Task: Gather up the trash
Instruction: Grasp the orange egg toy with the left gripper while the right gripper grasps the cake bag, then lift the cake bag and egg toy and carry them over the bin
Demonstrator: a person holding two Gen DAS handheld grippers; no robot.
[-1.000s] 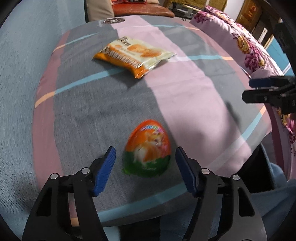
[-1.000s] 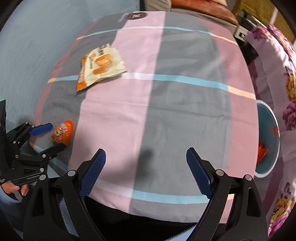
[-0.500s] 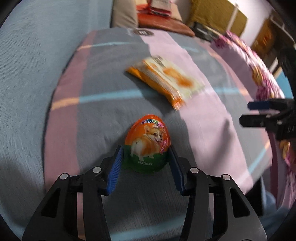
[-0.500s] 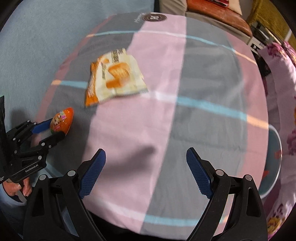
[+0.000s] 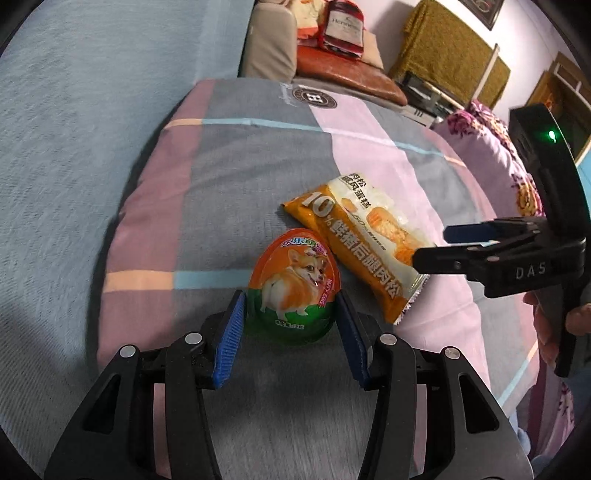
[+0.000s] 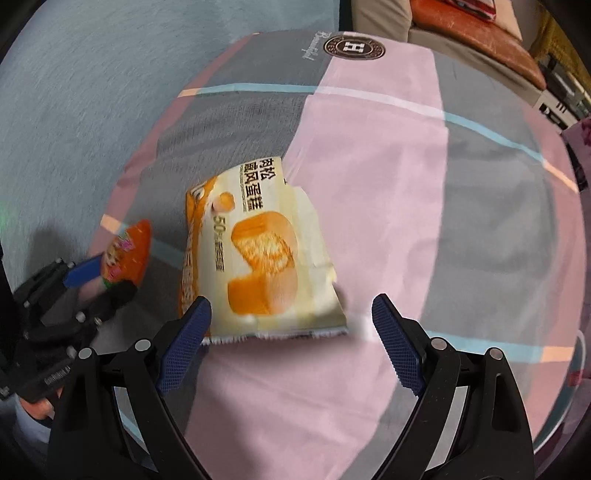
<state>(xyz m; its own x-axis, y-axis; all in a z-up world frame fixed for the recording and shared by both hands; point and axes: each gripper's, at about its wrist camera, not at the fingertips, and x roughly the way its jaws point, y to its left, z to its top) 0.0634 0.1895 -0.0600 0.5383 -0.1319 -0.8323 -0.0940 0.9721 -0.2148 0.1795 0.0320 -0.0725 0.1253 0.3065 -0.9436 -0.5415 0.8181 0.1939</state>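
Note:
An orange and green egg-shaped wrapper with a corgi picture [image 5: 293,286] sits between the blue pads of my left gripper [image 5: 291,325], which is shut on it over the bed cover. It also shows in the right wrist view [image 6: 127,256]. An orange and cream cake wrapper [image 5: 364,243] lies flat just right of the egg. In the right wrist view the cake wrapper [image 6: 258,258] lies just beyond my right gripper [image 6: 291,321], which is open, its fingers wide apart over the wrapper's near edge.
The surface is a pink and grey checked cover [image 6: 424,184] with a round logo patch [image 5: 314,96] at the far end. A floral quilt [image 5: 498,147] lies to the right. A chair with a red box [image 5: 341,26] stands behind.
My left gripper has closed on the egg wrapper. My right gripper has moved left and forward to the cake wrapper, still open.

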